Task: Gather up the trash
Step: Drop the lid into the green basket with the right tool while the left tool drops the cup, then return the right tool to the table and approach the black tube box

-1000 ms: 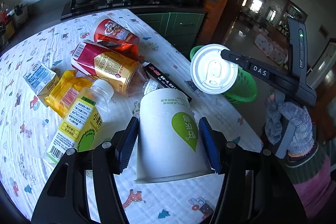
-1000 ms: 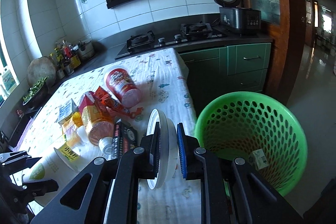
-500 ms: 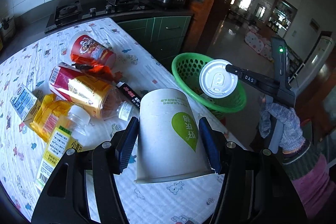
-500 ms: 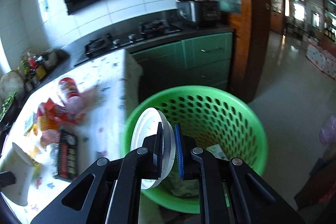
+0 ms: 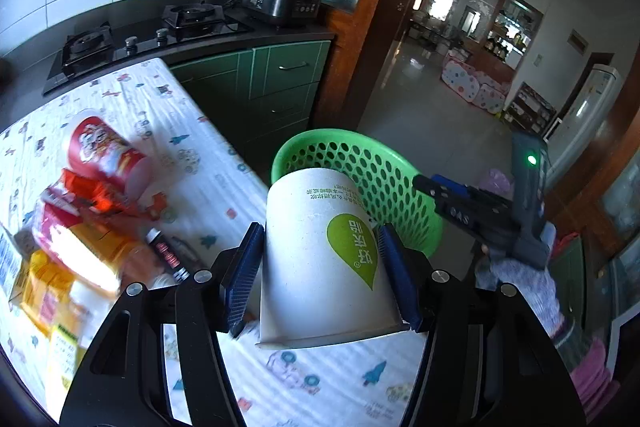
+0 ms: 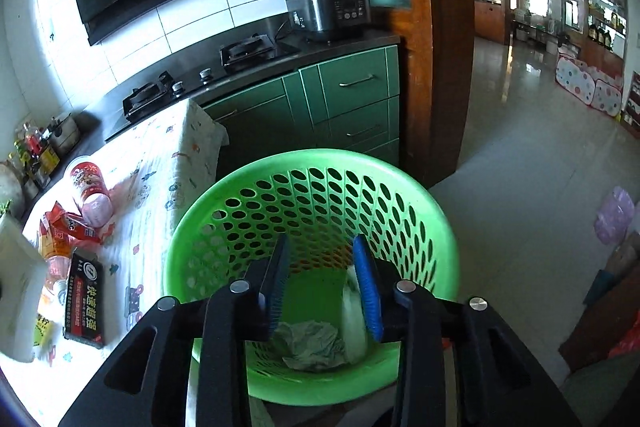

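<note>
Patterned tablecloth [image 5: 192, 155]; left hand-held gripper [image 5: 320, 267] clamps smooth paper cup [image 5: 324, 259].

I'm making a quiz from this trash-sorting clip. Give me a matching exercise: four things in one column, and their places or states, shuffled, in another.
1. white paper cup with green leaf logo
2. white plastic lid
3. red snack canister
4. right gripper

a. lying on the patterned tablecloth
b. open above the green perforated basket
c. clamped in the left gripper
d. inside the basket

Pairs: 1-c, 2-d, 3-a, 4-b
</note>
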{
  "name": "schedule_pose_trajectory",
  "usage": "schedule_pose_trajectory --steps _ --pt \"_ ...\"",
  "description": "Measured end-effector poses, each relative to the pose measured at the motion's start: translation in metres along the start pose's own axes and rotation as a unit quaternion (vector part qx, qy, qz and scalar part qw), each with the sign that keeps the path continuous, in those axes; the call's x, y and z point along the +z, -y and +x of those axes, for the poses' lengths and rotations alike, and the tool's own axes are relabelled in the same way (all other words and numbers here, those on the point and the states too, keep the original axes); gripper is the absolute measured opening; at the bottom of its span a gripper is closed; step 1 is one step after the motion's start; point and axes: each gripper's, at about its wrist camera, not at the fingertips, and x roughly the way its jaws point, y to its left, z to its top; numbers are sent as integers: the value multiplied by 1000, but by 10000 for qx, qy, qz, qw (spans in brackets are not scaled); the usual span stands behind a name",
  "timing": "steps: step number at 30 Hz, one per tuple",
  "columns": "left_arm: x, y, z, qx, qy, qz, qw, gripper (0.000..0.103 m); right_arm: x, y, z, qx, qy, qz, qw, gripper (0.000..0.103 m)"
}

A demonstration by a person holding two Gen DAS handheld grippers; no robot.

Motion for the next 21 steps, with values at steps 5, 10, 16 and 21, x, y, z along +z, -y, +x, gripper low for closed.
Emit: schedule_pose_trajectory --steps 5,10,16,21 --pt "17 8 32 -92 -65 -88 9999 59 -10 3 -21 68 137 -5 9999 45" --pt "28 19 61 -184 -43 -120 9997 59 -22 -2 -41 83 309 -134 9994 49" --pt "31 24 98 -239 -218 -255 9992 60 -34 -1 -56 162 389 -123 9990 53" --pt "29 22 120 -219 -309 -422 9984 61 -40 0 -59 198 358 -92 9991 55"
